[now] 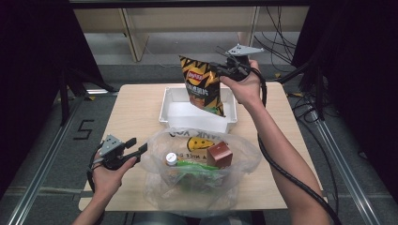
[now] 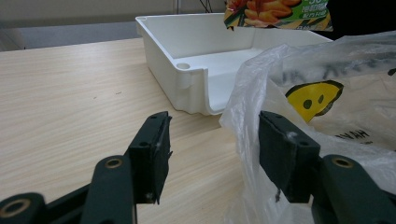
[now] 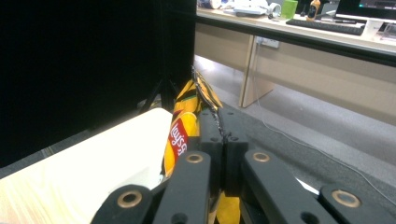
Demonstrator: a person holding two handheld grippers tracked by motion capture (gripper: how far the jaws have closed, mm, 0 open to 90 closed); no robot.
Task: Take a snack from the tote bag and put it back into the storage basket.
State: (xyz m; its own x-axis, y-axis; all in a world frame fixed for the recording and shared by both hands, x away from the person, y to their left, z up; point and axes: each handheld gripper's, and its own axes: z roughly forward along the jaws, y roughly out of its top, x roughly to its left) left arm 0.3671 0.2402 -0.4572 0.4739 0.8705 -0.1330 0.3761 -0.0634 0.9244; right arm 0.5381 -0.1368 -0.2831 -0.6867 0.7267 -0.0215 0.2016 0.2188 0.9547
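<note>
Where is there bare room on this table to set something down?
The table is bare left of the white bin, and on the strip right of it. The near middle is crowded by the plastic bag. The bin's floor is free under the hanging chip bag.

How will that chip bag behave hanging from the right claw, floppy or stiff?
Probably light and puffy: the chip bag hangs from its top seam, pinched in the right claw, and keeps its shape. Likely to swing, since its bottom hangs free over the white tray. The crimped seam looks thin and could slip.
</note>
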